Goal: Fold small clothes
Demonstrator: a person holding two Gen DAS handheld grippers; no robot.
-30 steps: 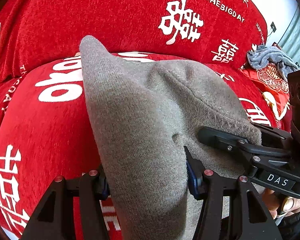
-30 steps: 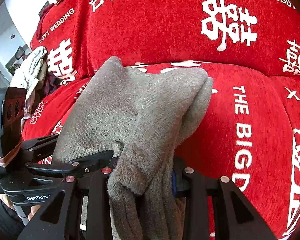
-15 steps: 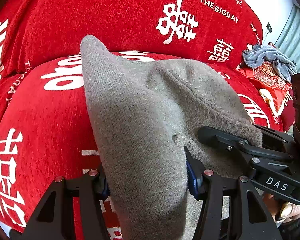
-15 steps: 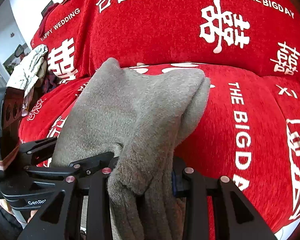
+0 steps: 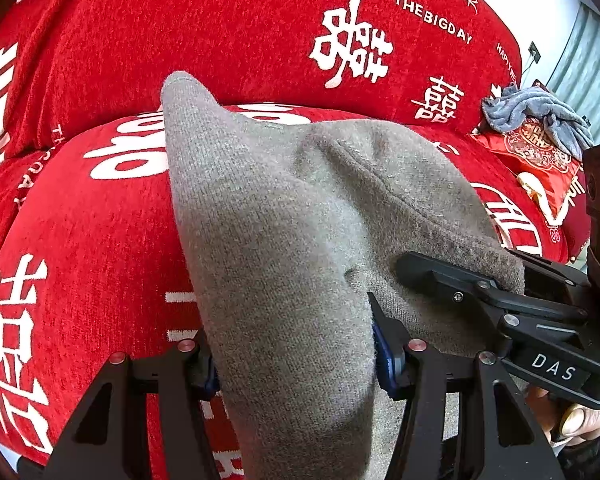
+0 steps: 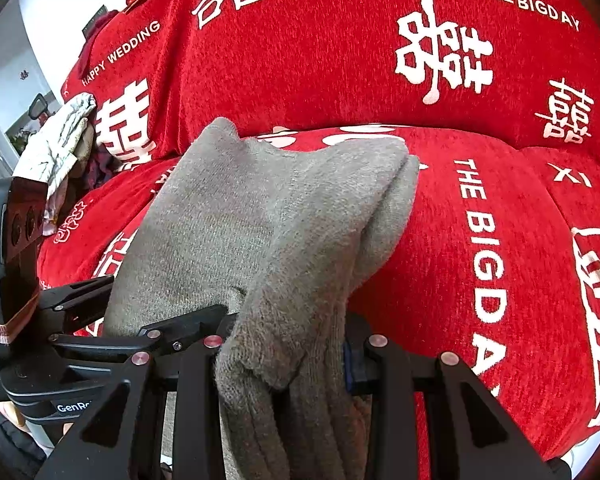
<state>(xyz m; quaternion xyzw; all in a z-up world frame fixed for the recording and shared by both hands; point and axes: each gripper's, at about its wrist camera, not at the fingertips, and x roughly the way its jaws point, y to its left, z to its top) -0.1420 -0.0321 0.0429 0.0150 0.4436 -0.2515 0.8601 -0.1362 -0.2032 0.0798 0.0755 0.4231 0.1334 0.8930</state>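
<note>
A grey knitted garment [image 5: 292, 216] is held up over a red sofa; it also shows in the right wrist view [image 6: 260, 220], doubled over. My left gripper [image 5: 296, 356] is shut on the garment's near left part. My right gripper [image 6: 280, 352] is shut on its bunched near right edge. Each gripper shows in the other's view: the right one [image 5: 500, 292] at the garment's right edge, the left one [image 6: 112, 320] at its left edge. The cloth hides both grippers' fingertips.
The red sofa cover [image 5: 80, 220] with white lettering fills both views [image 6: 480, 220]. A blue-grey cloth [image 5: 536, 110] lies on a red patterned cushion [image 5: 540, 160] at the far right. A pale crumpled cloth [image 6: 56, 140] lies at the sofa's left end.
Both grippers, still holding the garment, have shifted slightly relative to the sofa; the sofa lettering has slid a little in both views. The garment's shape is unchanged.
</note>
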